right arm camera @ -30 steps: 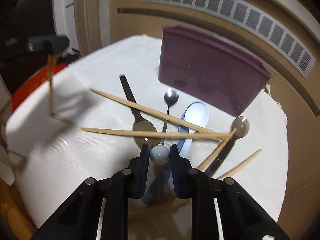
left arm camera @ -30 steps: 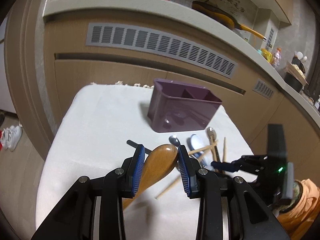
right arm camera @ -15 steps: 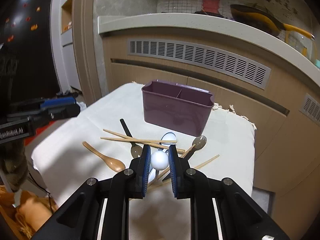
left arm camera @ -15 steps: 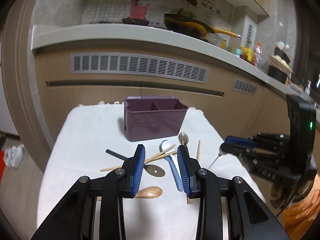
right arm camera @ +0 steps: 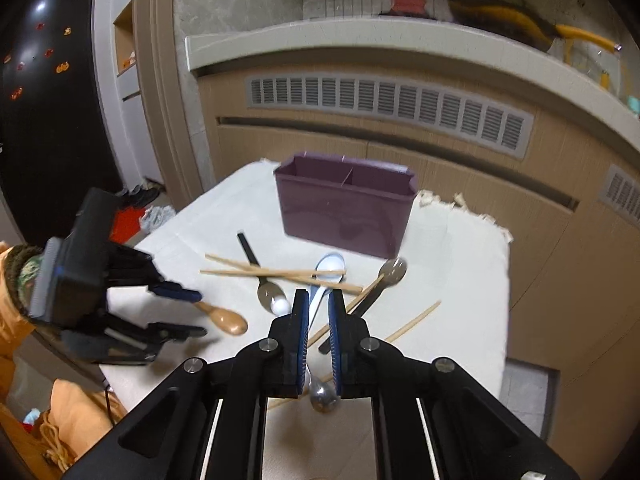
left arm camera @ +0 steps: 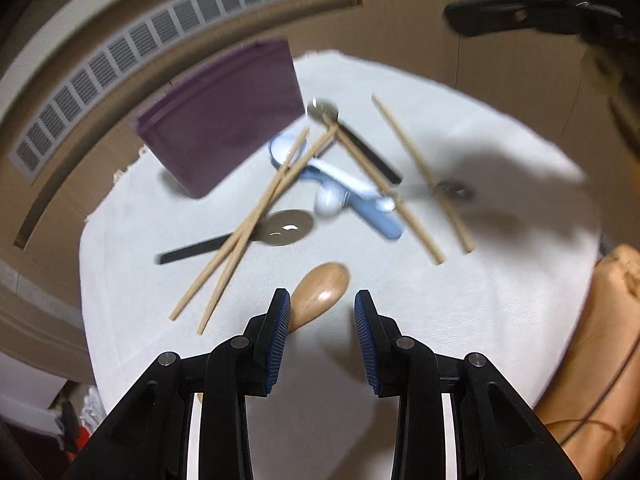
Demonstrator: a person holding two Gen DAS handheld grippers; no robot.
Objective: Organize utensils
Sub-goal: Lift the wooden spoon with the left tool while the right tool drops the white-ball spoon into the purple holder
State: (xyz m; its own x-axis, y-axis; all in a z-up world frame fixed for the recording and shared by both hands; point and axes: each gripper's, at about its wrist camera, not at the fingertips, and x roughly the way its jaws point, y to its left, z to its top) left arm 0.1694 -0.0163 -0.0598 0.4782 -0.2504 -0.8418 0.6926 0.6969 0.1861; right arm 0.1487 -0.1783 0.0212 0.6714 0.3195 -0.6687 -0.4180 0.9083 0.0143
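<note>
A white cloth covers the small table, and the purple caddy stands upright at its 12 o'clock edge, a divider splitting it into 2 compartments; what is inside cannot be seen. The utensils lie loose on the cloth at the caddy's 6 o'clock: wooden chopsticks crossed over a steel spoon with a black handle and over a pale blue spoon, a second black-handled steel spoon toward 3 o'clock, and a wooden spoon apart from the heap at 8 o'clock in the right wrist view. A small metal spoon with a white ball end lies nearest the right gripper, blurred in the left wrist view. The left gripper tilts steeply down over the wooden spoon with its jaws apart; the bowl shows between the fingers, beside the 9 o'clock one, but the pads do not press it. The right gripper hangs above the heap, aimed at the caddy, its jaws closing to a narrow slit with nothing between them.
</note>
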